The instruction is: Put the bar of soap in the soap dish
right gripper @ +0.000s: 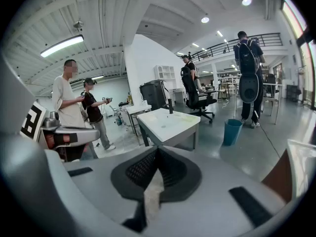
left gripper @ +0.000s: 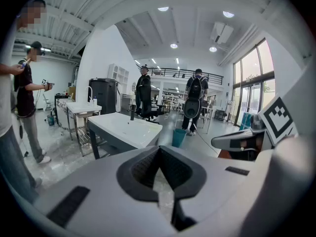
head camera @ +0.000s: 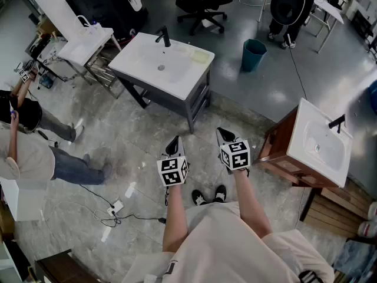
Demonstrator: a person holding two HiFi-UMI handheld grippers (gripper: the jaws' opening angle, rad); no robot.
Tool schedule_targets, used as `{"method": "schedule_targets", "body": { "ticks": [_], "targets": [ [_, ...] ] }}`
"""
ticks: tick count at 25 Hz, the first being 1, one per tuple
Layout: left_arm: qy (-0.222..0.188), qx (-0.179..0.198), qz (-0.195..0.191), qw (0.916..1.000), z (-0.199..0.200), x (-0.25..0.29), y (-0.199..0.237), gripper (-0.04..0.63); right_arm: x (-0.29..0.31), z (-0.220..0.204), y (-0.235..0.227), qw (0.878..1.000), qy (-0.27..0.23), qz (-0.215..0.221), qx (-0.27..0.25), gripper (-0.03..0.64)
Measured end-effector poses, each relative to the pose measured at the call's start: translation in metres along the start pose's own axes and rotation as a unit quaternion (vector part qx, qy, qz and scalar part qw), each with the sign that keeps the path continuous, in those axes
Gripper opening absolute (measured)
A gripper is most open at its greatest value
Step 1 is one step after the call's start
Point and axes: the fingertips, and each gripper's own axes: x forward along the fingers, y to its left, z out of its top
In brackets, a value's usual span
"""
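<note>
I stand on a marble floor, some steps from a white washbasin (head camera: pixel 162 63) on a dark frame with a black tap (head camera: pixel 164 37). A pale yellowish patch (head camera: pixel 200 56) lies on its far right corner; it is too small to tell soap from dish. The same patch (right gripper: pixel 188 118) shows in the right gripper view. My left gripper (head camera: pixel 174 141) and right gripper (head camera: pixel 221 131) are held side by side at waist height, pointing towards the basin. Both are shut with nothing between the jaws, as each gripper view shows: left gripper (left gripper: pixel 159 149), right gripper (right gripper: pixel 157 152).
A second white basin on a wooden cabinet (head camera: pixel 321 143) stands close on my right. A teal bin (head camera: pixel 254 54) sits beyond the first basin. Two people (head camera: pixel 29 152) stand at the left, another (head camera: pixel 291 7) at the back. A cable and power strip (head camera: pixel 116 207) lie on the floor.
</note>
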Motion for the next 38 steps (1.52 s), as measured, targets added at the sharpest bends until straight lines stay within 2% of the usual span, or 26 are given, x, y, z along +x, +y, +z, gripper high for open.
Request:
{"method": "schedule_targets", "body": {
  "ticks": [12, 21, 29, 38],
  "targets": [
    [0.0, 0.0, -0.012, 0.9999, -0.003, -0.004, 0.018, 0.006, 0.005, -0.002, 0.009, 1.0, -0.004, -0.021, 0.013, 0.003],
    [0.008, -0.002, -0.007, 0.9999, -0.008, 0.002, 0.043, 0.006, 0.022, -0.003, 0.016, 1.0, -0.007, -0.015, 0.02, 0.003],
    [0.009, 0.006, -0.001, 0.9999, 0.014, 0.054, 0.078, 0.006, 0.084, 0.029, 0.001, 1.0, -0.008, -0.013, 0.014, 0.003],
    [0.006, 0.011, 0.003, 0.9999, 0.068, 0.14, 0.102, 0.006, 0.158, 0.09, -0.044, 1.0, -0.015, -0.007, 0.019, 0.003]
  ]
}}
